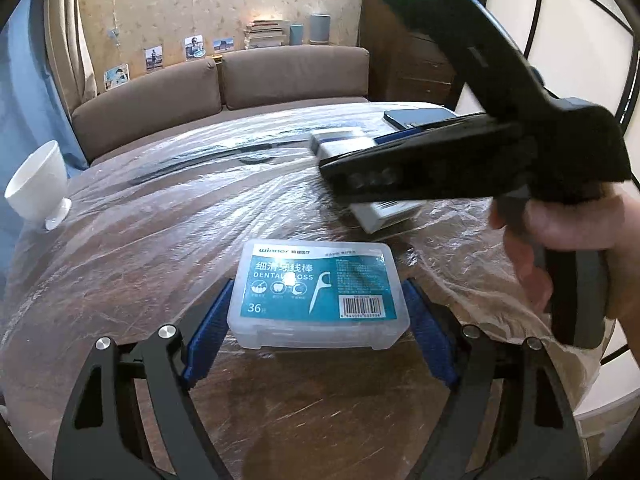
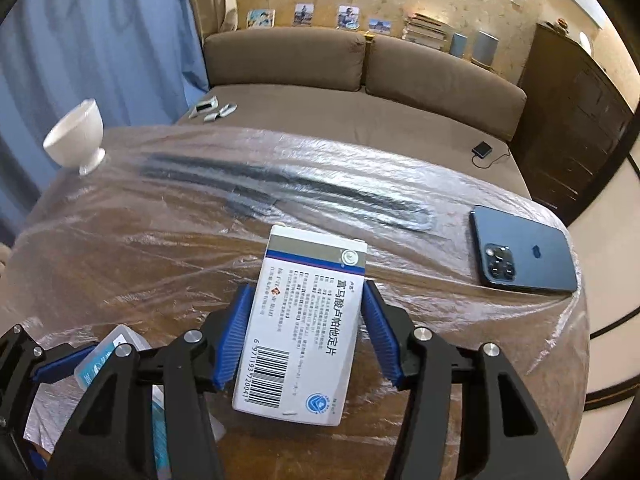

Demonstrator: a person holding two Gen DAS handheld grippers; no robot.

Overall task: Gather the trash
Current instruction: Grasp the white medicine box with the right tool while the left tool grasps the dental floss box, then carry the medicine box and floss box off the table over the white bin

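Note:
A clear dental floss box (image 1: 320, 292) with a teal label lies on the plastic-covered table between the blue pads of my left gripper (image 1: 316, 312); the pads stand at its two short sides, and I cannot tell whether they press it. My right gripper (image 2: 308, 336) has a white medicine box (image 2: 304, 328) between its blue pads, which close on its long sides; the box looks lifted off the table. The right gripper also shows in the left wrist view (image 1: 400, 168), with the medicine box (image 1: 384, 212) under it. The floss box shows at lower left of the right wrist view (image 2: 104, 356).
A white footed cup (image 1: 38, 188) stands at the table's left edge, and also shows in the right wrist view (image 2: 78, 136). A dark blue phone (image 2: 524, 256) lies face down at the right. A brown sofa (image 2: 360, 92) stands behind the table, with small items on it.

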